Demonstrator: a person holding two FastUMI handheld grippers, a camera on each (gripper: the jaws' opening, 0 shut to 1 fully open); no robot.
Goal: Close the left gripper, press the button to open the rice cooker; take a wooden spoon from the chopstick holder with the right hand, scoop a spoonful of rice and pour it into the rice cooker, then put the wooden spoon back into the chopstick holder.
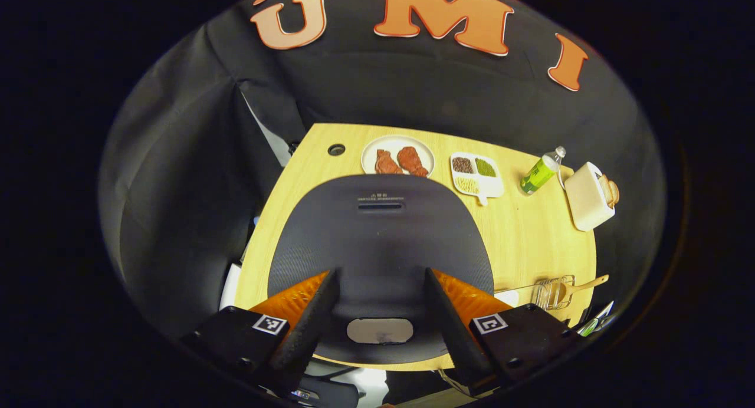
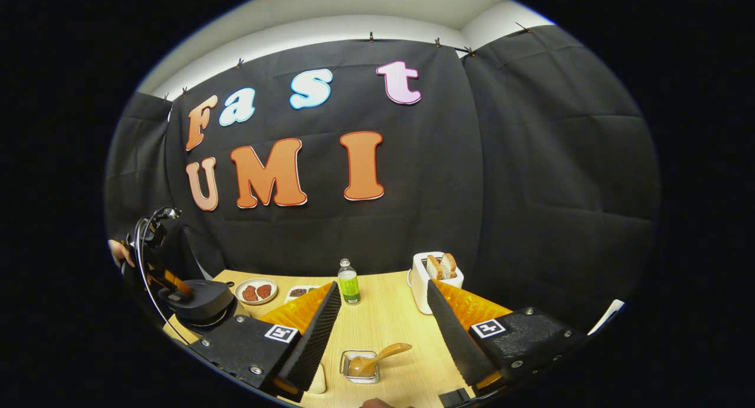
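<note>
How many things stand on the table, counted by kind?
Rice cooker: 1
Plate with meat: 1
Divided dish of grains: 1
Bottle: 1
Toaster: 1
Chopstick holder with wooden spoon: 1
Total: 6

one rice cooker [image 1: 377,243], one wooden spoon [image 2: 377,358], one bottle [image 2: 348,282], one toaster [image 2: 433,281]

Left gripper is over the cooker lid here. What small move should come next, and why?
Probably close the left gripper first: its fingers stand open above the shut rice cooker, with the button between them. The wooden spoon waits in the chopstick holder.
</note>
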